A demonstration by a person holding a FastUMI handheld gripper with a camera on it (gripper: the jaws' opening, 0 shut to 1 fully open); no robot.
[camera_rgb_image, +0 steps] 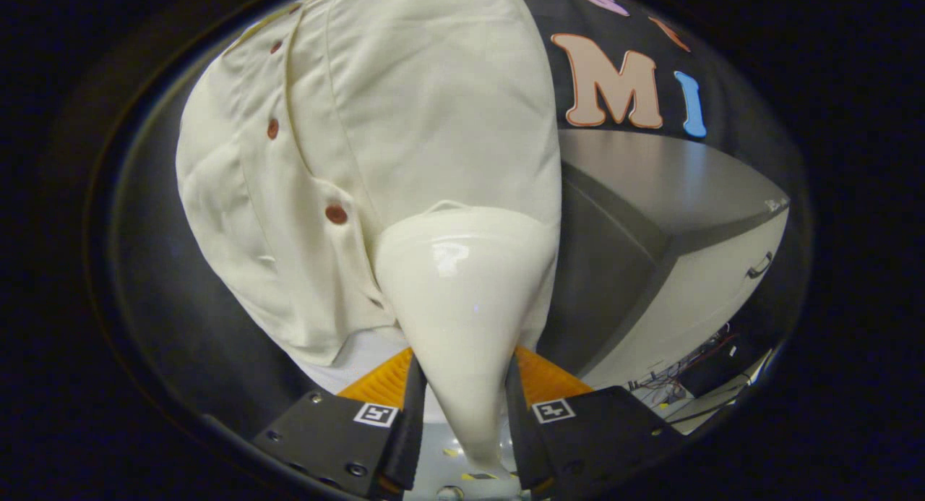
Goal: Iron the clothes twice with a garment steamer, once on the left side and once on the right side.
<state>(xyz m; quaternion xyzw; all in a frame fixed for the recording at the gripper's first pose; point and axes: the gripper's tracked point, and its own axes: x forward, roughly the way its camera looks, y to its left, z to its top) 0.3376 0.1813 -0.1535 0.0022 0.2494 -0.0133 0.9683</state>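
A glossy cream garment steamer (462, 306) stands up between my fingers, its narrow handle pinched by both of them and its wide head pointing away from me. My gripper (462, 400) is shut on that handle. The steamer's head rests against a cream button-up shirt (405, 110) that hangs just beyond it, to the right of the shirt's button placket. Brown buttons (336, 214) run down the placket to the left of the head. The shirt's lower hem hangs beside the handle.
A grey-topped white cabinet (694, 219) with a drawer handle stands to the right of the shirt. Loose cables (686, 378) lie on the floor at its base. The black booth wall hangs behind everything.
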